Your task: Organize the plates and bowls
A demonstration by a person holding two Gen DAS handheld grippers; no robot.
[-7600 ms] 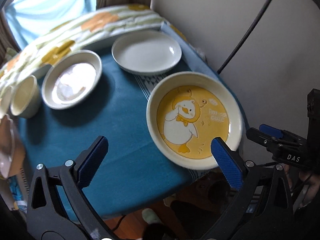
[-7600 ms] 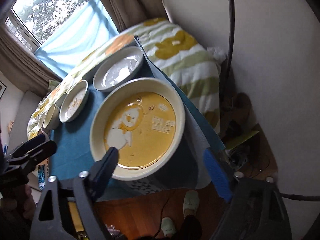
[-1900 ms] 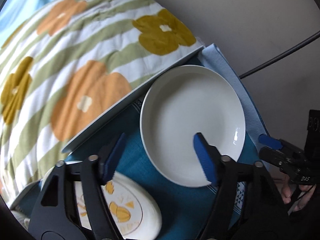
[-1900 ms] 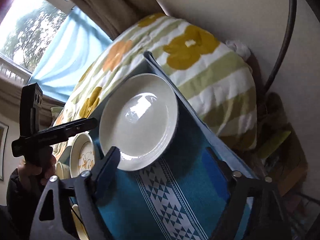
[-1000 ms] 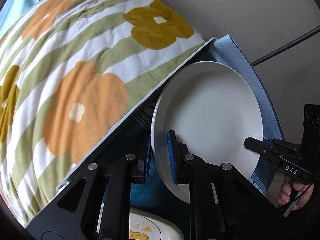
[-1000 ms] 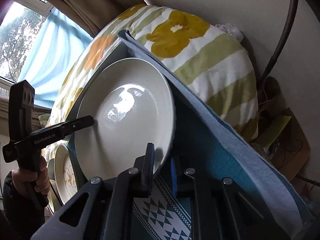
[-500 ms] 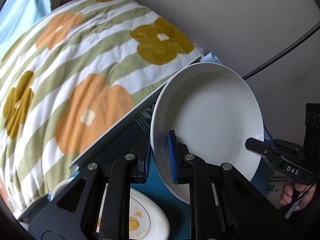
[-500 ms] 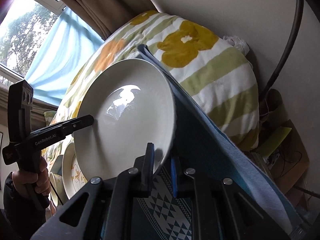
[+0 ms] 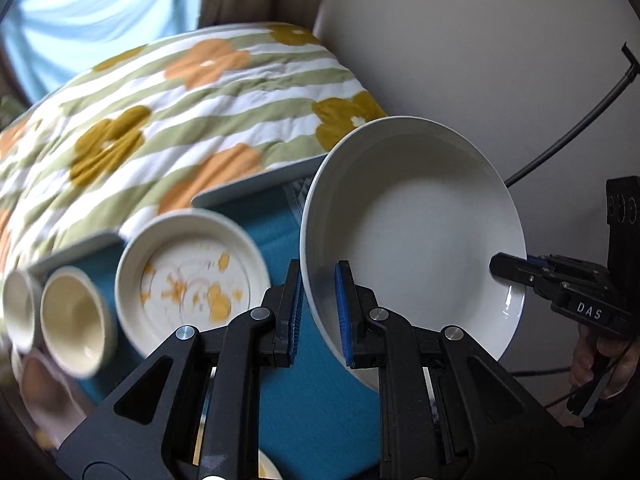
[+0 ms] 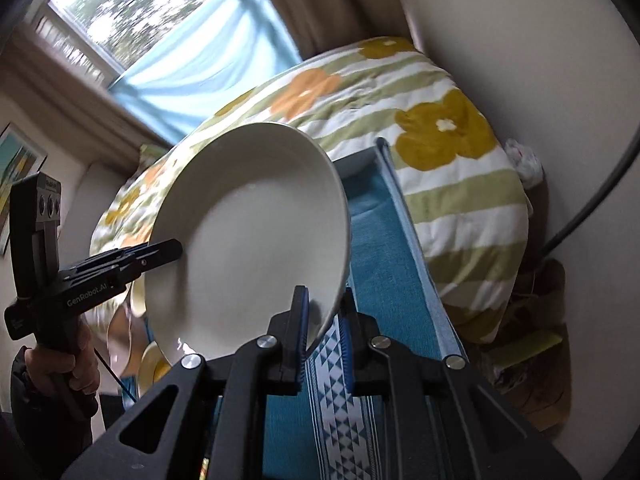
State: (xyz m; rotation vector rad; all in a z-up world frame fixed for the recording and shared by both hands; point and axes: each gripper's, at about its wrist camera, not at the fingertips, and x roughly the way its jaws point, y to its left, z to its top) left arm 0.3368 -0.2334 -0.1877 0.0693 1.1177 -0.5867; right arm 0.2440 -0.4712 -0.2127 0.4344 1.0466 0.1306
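A plain white plate (image 9: 416, 232) is held in the air above the table, tilted, gripped on opposite rims by both grippers. My left gripper (image 9: 318, 312) is shut on its near rim; my right gripper (image 9: 516, 268) shows clamped on the far rim. In the right wrist view the same white plate (image 10: 248, 236) is clamped by my right gripper (image 10: 324, 332), with the left gripper (image 10: 160, 250) on its left rim. A patterned plate (image 9: 192, 276) and two small cream bowls (image 9: 72, 316) sit on the teal tablecloth (image 9: 320, 420).
A flowered striped quilt (image 9: 192, 120) lies behind the table, against a white wall (image 9: 480, 40). A window with a blue curtain (image 10: 192, 60) is at the back. A black cable (image 9: 580, 120) runs along the wall at right. Clutter lies on the floor (image 10: 532, 344).
Both grippers have lifted the white plate higher and drawn it back from the quilt. The patterned plate and the small bowls have come into the left wrist view.
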